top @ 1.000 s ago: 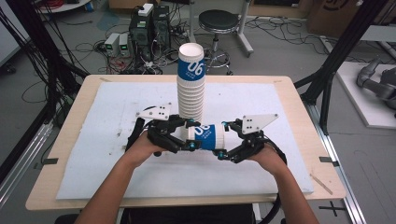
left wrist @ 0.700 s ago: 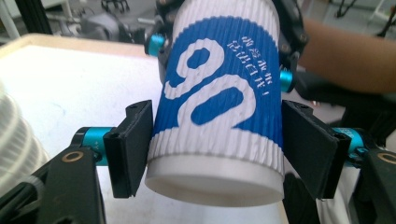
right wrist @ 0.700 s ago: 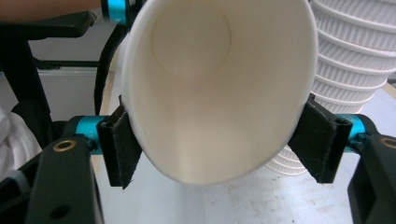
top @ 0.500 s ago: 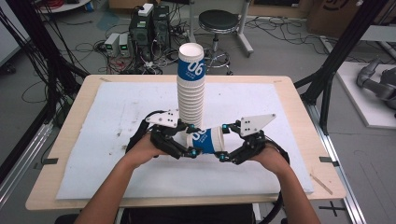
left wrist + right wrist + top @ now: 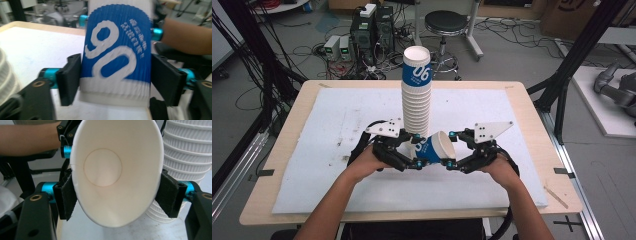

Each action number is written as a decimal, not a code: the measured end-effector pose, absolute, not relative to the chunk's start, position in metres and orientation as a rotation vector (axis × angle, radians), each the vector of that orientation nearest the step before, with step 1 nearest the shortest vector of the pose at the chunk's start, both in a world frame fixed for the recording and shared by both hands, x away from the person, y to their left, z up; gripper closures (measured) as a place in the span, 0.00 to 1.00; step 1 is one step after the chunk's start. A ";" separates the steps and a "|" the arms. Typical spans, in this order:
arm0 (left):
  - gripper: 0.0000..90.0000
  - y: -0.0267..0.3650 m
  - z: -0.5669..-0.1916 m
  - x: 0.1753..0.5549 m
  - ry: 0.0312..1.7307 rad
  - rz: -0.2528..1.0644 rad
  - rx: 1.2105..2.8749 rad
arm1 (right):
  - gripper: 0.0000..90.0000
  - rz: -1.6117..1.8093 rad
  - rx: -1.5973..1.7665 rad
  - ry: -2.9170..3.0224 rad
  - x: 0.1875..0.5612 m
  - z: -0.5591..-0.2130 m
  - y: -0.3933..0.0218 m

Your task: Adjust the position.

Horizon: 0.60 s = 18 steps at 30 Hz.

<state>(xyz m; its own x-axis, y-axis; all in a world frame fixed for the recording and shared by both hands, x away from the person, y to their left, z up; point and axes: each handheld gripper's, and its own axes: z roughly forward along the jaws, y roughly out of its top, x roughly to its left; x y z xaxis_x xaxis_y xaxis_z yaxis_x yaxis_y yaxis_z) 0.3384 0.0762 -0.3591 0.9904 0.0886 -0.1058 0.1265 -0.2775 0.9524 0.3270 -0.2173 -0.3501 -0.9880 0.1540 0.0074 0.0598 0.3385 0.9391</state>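
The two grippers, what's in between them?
A single paper cup with blue print lies on its side between the left gripper and the right gripper, in front of the tall cup stack; the high view shows it.

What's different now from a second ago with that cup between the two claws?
The loose cup has tilted so its open mouth faces up and to the right. The left claw has just been opening, its pads easing off the cup's blue band with the cup between them. The right claw stays clamped on the rim, squashing it oval. The tall cup stack and white mat stayed as they were.
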 end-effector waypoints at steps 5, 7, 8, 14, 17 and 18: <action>0.25 0.072 -0.364 0.337 0.142 -0.029 1.886 | 0.33 1.706 0.188 2.498 0.326 -0.346 -0.214; 0.29 0.071 -0.366 0.337 0.124 -0.020 1.901 | 0.33 1.706 0.184 2.507 0.326 -0.346 -0.214; 0.30 0.071 -0.366 0.337 0.115 -0.022 1.904 | 0.33 1.706 0.184 2.512 0.326 -0.346 -0.214; 0.32 0.072 -0.365 0.338 0.133 -0.050 1.850 | 0.22 1.867 0.302 2.458 0.328 -0.348 -0.215; 0.32 0.071 -0.366 0.338 0.144 -0.051 1.830 | 0.21 1.939 0.343 2.425 0.329 -0.349 -0.213; 0.32 0.071 -0.366 0.338 0.147 -0.051 1.828 | 0.21 1.940 0.349 2.420 0.328 -0.349 -0.212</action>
<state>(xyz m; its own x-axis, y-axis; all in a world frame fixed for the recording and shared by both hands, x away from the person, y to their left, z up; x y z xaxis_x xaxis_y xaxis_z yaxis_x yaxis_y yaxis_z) 0.3377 0.0707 -0.3663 0.9910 0.0737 -0.1118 0.1270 -0.2529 0.9591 0.3283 -0.2124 -0.3491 -0.9747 0.1865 0.1228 0.1605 0.2025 0.9660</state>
